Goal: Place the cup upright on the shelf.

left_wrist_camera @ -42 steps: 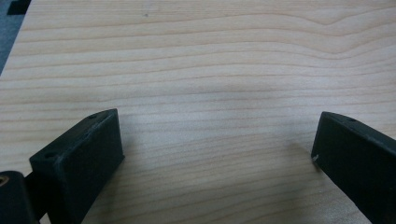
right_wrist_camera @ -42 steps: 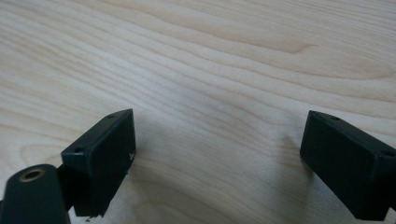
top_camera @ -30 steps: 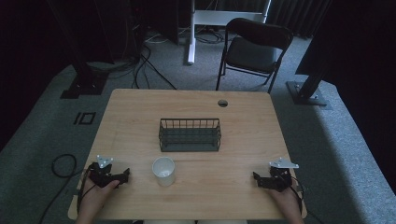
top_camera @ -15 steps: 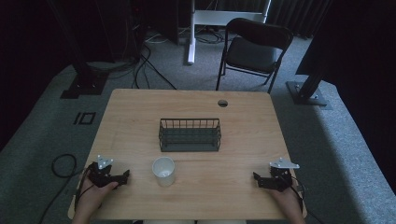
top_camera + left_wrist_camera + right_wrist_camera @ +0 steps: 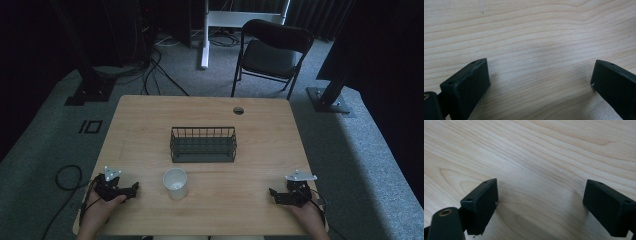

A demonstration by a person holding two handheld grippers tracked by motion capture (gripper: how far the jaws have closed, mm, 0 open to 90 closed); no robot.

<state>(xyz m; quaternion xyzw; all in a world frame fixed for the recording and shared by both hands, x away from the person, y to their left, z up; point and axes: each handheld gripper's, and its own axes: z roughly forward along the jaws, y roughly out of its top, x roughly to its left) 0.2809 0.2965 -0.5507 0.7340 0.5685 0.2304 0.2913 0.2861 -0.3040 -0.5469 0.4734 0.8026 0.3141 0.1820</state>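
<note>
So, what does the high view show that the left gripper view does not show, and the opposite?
High view: a white cup, a wire basket, a chair behind the table, and the right gripper.
Left gripper view: the left gripper close up, jaws wide apart with nothing between them.
Both: the wooden table and the left gripper.

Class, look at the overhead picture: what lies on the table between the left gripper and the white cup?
Nothing: in the high view, bare wooden table separates the left gripper from the white cup.
</note>
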